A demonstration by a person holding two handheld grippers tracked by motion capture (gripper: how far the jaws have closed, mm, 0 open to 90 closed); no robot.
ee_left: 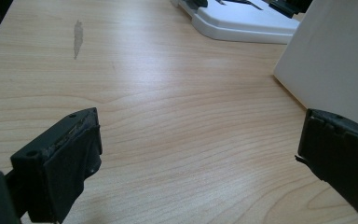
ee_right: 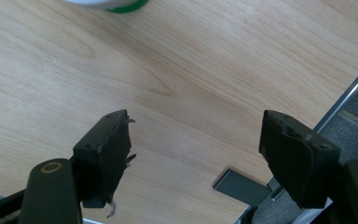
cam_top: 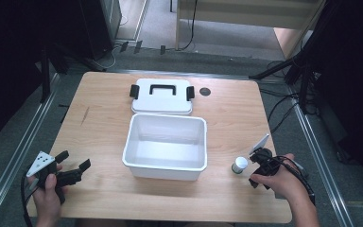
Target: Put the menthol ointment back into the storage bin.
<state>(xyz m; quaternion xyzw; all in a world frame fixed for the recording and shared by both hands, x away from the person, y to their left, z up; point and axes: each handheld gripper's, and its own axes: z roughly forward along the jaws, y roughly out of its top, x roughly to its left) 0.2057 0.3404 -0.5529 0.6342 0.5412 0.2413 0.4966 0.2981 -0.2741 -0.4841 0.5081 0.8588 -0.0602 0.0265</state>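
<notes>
Our right tongs point(cam_top: 260, 166) spread, empty, just beside the small white jar point(cam_top: 239, 165) standing upright toward the bin point(cam_top: 166, 166); left tongs point(cam_top: 73, 169) also apart, well away.

Left hand point(cam_top: 47, 187) sits low at the near left corner, holding the left gripper point(cam_top: 73, 163) angled up and to the right, jaws spread wide with nothing between them. Right hand point(cam_top: 283, 182) is over at the near right, its right gripper point(cam_top: 257, 165) pointed left-ish, jaws wide apart too and gripping nothing.
</notes>
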